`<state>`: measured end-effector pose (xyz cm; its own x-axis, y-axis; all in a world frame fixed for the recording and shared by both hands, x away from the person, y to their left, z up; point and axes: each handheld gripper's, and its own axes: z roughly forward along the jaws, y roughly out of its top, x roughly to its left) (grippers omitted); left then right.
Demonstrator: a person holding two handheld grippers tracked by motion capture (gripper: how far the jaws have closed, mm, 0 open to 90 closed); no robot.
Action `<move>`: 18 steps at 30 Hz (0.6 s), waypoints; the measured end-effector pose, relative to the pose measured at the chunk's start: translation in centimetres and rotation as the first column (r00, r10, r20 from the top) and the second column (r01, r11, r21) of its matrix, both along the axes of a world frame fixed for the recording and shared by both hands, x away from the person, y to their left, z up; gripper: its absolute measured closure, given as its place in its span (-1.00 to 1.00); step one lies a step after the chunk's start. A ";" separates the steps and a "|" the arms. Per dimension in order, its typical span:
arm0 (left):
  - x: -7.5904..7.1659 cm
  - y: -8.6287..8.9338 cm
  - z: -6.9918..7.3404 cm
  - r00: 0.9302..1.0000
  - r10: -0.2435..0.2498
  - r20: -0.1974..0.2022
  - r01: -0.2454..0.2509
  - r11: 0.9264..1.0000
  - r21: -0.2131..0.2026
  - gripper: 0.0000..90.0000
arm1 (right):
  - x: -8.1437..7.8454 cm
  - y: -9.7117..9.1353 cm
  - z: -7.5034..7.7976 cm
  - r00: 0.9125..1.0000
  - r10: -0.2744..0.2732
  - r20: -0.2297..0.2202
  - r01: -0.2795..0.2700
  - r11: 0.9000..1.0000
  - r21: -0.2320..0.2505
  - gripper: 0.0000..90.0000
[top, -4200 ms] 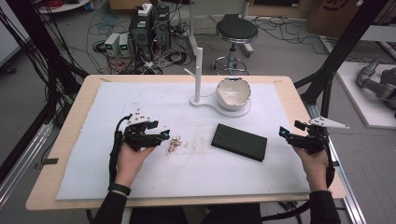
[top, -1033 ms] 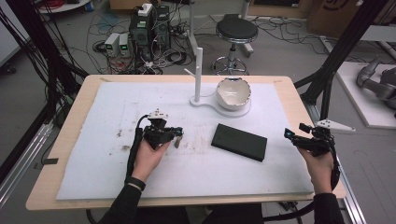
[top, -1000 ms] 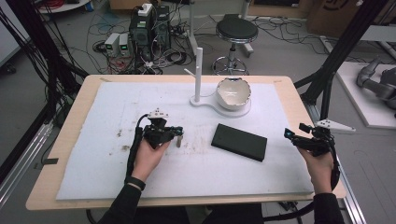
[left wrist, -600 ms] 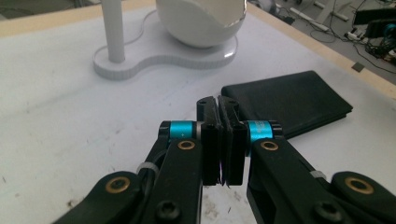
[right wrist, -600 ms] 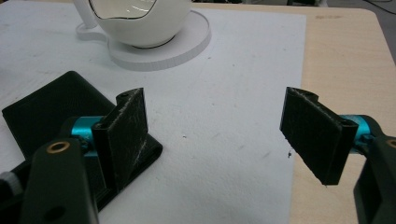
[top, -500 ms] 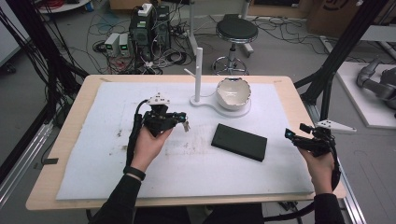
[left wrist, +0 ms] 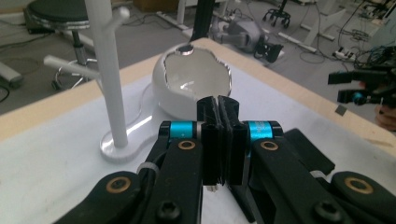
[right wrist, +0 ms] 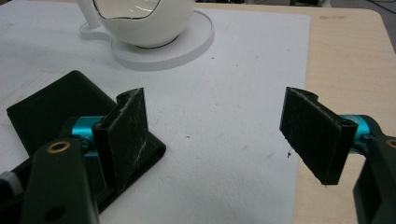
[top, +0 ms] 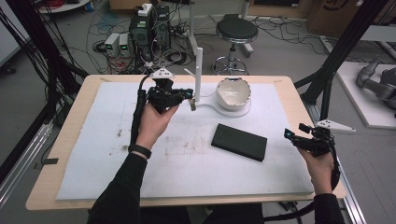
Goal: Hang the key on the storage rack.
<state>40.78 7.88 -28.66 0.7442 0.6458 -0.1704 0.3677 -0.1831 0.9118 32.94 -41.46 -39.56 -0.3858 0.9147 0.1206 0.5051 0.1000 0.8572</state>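
bowl [top: 233, 92] on stand [top: 198, 74] base, case [top: 239, 142] before it.

Robotics lab. Wooden table [top: 299, 100] with white mat, ringed by black frame struts [top: 337, 56]. Electronics boxes [top: 150, 25] and tangled cables [top: 74, 42] on grey floor. Round stool [top: 236, 31], idle robot arm [top: 376, 84] on side platform.

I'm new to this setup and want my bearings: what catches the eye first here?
The left tongs, raised over the far side of the table, are shut on small keys that dangle beside the white stand. Just right of that stand sits a white bowl with a wavy rim. Nearer the person lies a black wallet, and the right tongs hang open at the table's right edge.
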 end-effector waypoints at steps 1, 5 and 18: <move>0.2 -0.1 0.4 1.000 -0.002 0.003 0.002 1.000 -0.007 0.95 | 0.0 0.0 0.0 1.000 0.002 0.003 -0.002 1.000 -0.001 -0.47; 1.2 -0.5 1.7 1.000 -0.010 0.016 0.010 0.999 -0.033 0.95 | 0.0 0.1 0.0 1.000 0.006 0.002 -0.006 1.000 0.001 -0.47; 4.4 -1.8 3.0 1.000 0.027 0.008 -0.027 1.000 -0.016 0.95 | -0.2 0.2 0.0 1.000 0.014 0.001 -0.014 1.000 0.002 -0.47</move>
<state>45.21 6.06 -25.69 0.7278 0.6632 -0.1745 0.3646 -0.1587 0.9175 32.77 -41.25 -39.55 -0.3989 0.9088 0.1225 0.5028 0.1051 0.8580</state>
